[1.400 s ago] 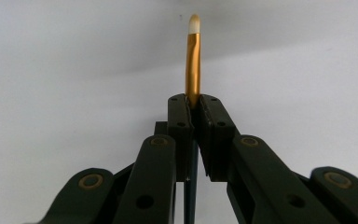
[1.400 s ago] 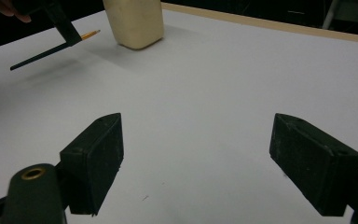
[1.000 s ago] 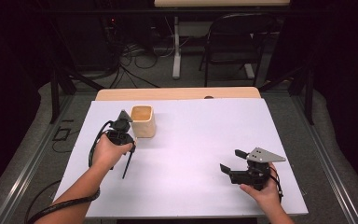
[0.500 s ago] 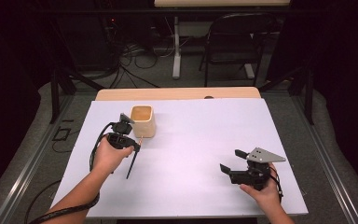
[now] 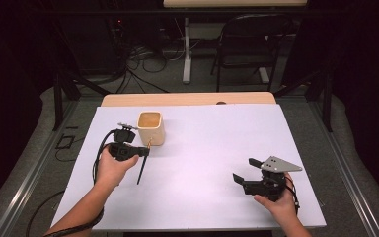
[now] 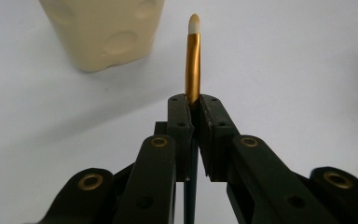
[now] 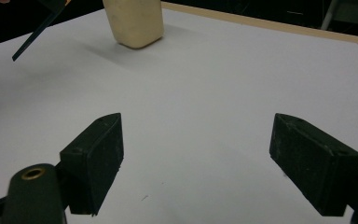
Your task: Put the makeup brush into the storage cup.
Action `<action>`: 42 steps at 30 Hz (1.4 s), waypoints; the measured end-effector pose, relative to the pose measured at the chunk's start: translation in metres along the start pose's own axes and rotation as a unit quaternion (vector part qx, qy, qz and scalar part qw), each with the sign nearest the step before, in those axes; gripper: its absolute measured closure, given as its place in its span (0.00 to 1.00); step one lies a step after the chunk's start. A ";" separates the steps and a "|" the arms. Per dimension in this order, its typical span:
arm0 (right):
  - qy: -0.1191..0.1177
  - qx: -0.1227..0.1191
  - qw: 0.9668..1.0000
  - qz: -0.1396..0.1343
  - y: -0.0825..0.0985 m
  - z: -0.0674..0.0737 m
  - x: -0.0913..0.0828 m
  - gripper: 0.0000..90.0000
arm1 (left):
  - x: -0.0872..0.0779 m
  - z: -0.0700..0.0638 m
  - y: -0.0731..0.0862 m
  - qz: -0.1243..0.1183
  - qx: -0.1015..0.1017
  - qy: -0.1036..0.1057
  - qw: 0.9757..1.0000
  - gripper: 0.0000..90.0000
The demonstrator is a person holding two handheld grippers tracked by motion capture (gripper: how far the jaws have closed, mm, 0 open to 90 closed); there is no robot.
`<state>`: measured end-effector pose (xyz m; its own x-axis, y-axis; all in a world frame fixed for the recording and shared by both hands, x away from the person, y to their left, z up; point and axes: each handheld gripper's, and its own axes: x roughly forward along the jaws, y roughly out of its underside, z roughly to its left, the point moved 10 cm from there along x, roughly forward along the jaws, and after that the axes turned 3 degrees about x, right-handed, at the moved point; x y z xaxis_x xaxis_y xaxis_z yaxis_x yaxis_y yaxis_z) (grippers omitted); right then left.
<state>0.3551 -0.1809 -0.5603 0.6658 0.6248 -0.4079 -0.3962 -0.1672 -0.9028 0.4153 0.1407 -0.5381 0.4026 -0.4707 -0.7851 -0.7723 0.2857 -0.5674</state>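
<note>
**Brush held beside the cup**

The left tool (image 6: 193, 109) is clamped on a slim brush (image 6: 193, 65), gold ferrule and pale tip pointing forward, dark handle trailing toward the person. The cream cup (image 5: 151, 128) stands just beyond, slightly right, on the white surface (image 5: 217, 148). The right tool (image 7: 196, 163) rests wide open, empty, well apart.

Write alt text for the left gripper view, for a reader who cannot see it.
The left hand-held gripper, its two black jaws closed, clamps a slim paintbrush whose gold ferrule and pale tip point away from the camera. A cream-coloured cup stands just beyond and to the left on the white table.
</note>
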 end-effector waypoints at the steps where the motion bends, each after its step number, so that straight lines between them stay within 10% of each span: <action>1: 0.003 0.000 1.000 -0.005 -0.001 0.000 0.000 0.19 | 0.000 0.000 0.000 -0.005 -0.001 0.000 1.000 0.93; 27: 0.000 -0.001 1.000 -0.005 0.000 0.001 0.002 0.19 | -0.011 -0.008 -0.008 -0.091 0.023 0.004 0.996 0.93; 42: 0.000 -0.002 1.000 -0.004 0.000 0.001 0.002 0.19 | -0.020 -0.019 -0.017 -0.162 0.059 0.002 0.985 0.93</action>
<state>0.3558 -0.1789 -0.5608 0.6683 0.6268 -0.4006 -0.3887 -0.1649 -0.9065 0.4116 0.1294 -0.5083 0.6160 -0.5563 -0.5577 -0.5416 0.2151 -0.8127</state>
